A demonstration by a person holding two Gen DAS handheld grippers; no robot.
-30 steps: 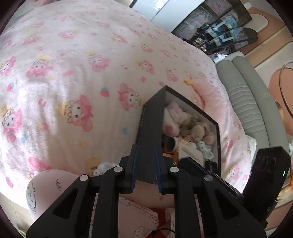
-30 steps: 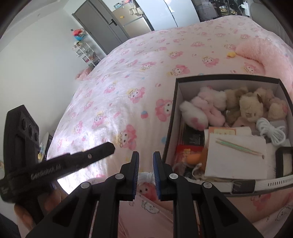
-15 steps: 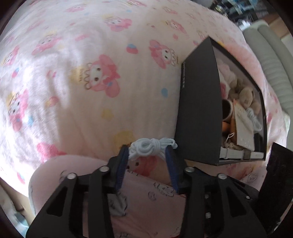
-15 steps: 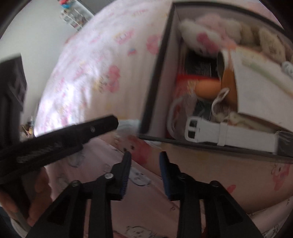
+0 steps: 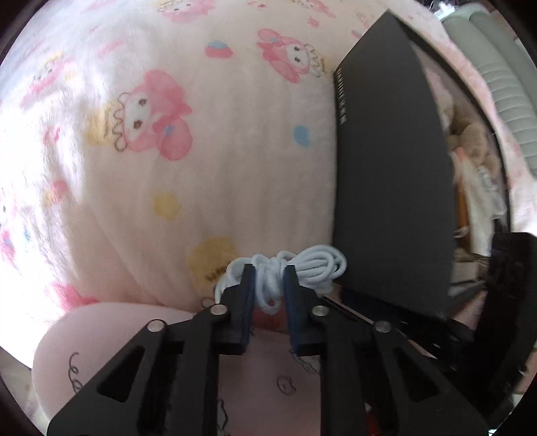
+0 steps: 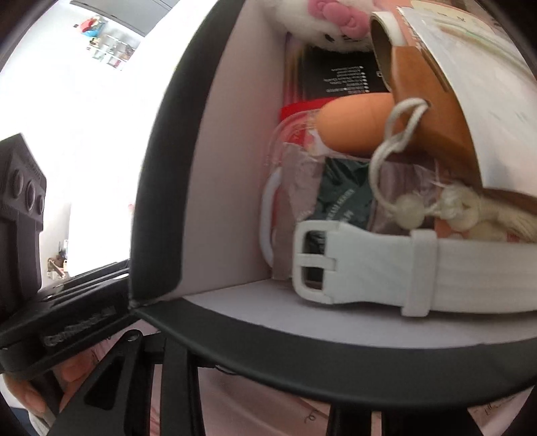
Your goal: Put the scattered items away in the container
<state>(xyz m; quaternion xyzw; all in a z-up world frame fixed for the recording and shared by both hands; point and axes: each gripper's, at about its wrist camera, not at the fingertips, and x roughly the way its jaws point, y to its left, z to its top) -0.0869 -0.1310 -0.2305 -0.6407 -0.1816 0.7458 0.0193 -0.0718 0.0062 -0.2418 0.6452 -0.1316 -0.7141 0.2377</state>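
Left wrist view, left to right: pink cartoon-print blanket (image 5: 167, 167) fills most of the frame, a plain pink cushion (image 5: 110, 332) at bottom left. Left gripper (image 5: 270, 285) points steeply down at a coiled white cord (image 5: 302, 265) lying on the blanket, just beside the near corner of the black box (image 5: 389, 187). Jaws have just been closing and now pinch the middle of the coil; loops spill out both sides. Cord is outside the box, touching or nearly touching its wall. Over the wall: a brown plush (image 5: 473, 141) and more white cord inside, blurred.

Right wrist view, left to right: the other gripper's black body (image 6: 30, 255) with a hand (image 6: 30, 392) under it, then the box corner (image 6: 157, 201) very close. Inside: red packet (image 6: 295, 110), orange egg-shaped item (image 6: 352, 124), white strap with buckle (image 6: 369, 268), brown tube (image 6: 426, 110), white paper (image 6: 486, 100), white plush with pink bow (image 6: 332, 20) at top. Right gripper (image 6: 255, 395): fingers (image 6: 174, 395) run under the box rim, tips hidden. Jaws have just been opening; can't tell if anything sits between them.
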